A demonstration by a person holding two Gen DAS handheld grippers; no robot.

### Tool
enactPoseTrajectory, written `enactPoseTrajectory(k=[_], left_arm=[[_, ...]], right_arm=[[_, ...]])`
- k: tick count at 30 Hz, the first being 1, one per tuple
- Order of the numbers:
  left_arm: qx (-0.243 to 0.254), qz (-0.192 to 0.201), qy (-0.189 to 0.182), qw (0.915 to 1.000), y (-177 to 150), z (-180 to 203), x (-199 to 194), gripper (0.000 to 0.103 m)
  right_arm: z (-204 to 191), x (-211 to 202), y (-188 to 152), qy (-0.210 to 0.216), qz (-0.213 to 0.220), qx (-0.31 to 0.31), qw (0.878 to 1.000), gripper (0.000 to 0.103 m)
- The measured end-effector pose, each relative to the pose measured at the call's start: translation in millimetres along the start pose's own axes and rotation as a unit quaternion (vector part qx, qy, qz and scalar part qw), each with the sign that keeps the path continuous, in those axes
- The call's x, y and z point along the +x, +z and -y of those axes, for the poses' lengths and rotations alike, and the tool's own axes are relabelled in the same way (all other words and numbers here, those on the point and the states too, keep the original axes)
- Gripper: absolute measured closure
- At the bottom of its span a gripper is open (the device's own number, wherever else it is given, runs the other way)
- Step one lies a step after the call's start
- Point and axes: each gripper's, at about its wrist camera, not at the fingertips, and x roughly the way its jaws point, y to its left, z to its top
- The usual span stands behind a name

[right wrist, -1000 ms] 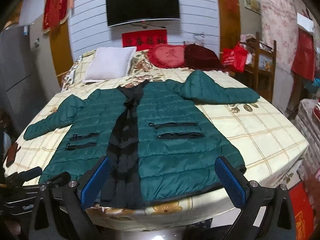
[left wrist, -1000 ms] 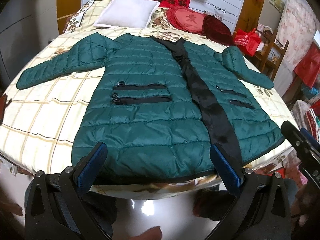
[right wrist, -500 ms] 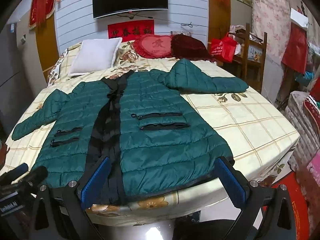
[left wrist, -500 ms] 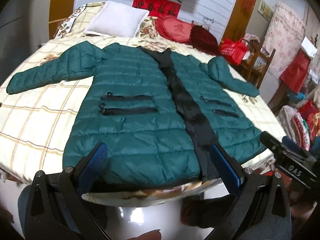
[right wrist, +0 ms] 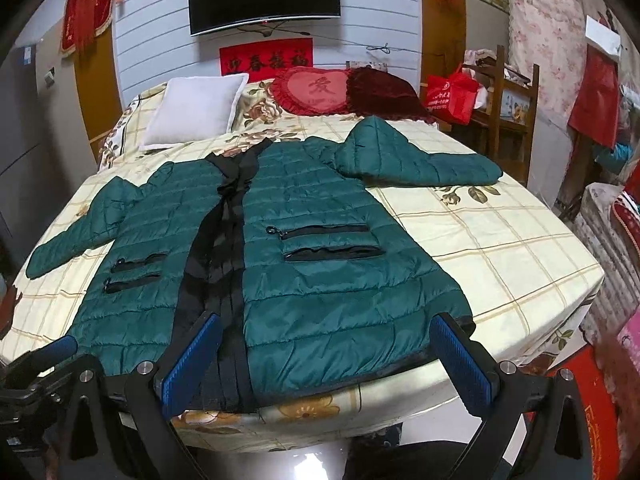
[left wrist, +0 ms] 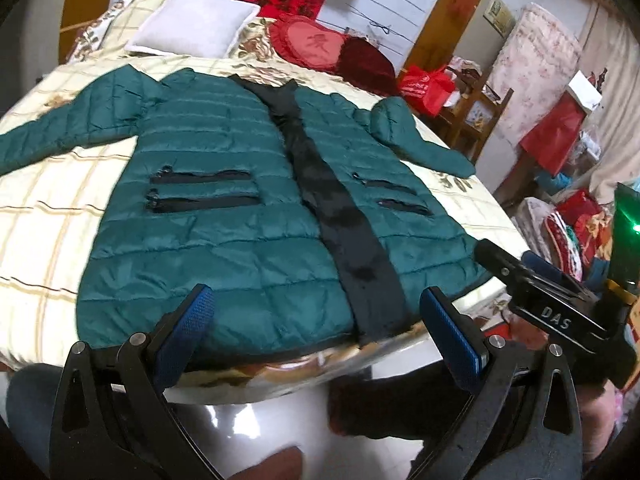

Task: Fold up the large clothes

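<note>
A dark green quilted jacket with a black front strip lies spread flat, front up, on the bed, sleeves out to both sides; it also shows in the right wrist view. My left gripper is open and empty, held just short of the hem's left half. My right gripper is open and empty, just short of the hem's right half. The right gripper also shows at the right edge of the left wrist view.
The bed has a cream checked cover. A white pillow and red cushions lie at its head. A red bag and wooden furniture stand to the right. Glossy floor lies below the bed's front edge.
Both grippers have moved closer to the jacket's hem and the bed's front edge. The jacket has not moved. Both stay open.
</note>
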Motion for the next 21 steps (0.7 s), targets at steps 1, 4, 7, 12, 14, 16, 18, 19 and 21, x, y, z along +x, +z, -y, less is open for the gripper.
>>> enactPoseTrajectory(k=[1,4,7,12,14,16,18,19,21], left_arm=[[0.001,0.004,0.006,1.0000,0.6,-2.8,-1.6,0.000],[0.001,0.017,0.038,0.9991,5.6,-14.2,-7.0,0.000],[-0.008,0.016,0.049,0.9986,10.8,-29.1,-6.1,0.000],[-0.018,0.019,0.069,0.9973,21.7,-44.5,-1.4,0.000],[-0.015,0.026,0.080,0.9964,28.4,-47.1,0.7,0.000],[-0.011,0.034,0.098,0.9946,36.3,-47.9,3.8,0.000],[0.001,0.043,0.123,0.9915,47.8,-46.9,8.9,0.000],[0.005,0.046,0.127,0.9908,52.1,-47.0,10.2,0.000],[0.013,0.049,0.136,0.9894,65.9,-48.1,17.1,0.000]], right_arm=[[0.4,-0.3,0.3,0.000,0.000,0.000,1.000,0.000],[0.7,0.1,1.8,0.004,0.002,-0.002,1.000,0.000],[2.5,-0.3,4.4,0.006,0.010,-0.009,1.000,0.000],[4.6,-0.8,11.7,0.026,0.041,-0.030,0.998,0.000],[4.2,1.8,16.4,0.032,0.053,-0.043,0.997,0.000],[4.1,5.6,21.7,0.039,0.067,-0.053,0.996,0.000],[4.4,9.5,26.2,0.039,0.087,-0.059,0.994,0.000],[4.5,12.4,28.9,0.041,0.097,-0.062,0.992,0.000],[4.8,19.0,35.4,0.044,0.115,-0.067,0.990,0.000]])
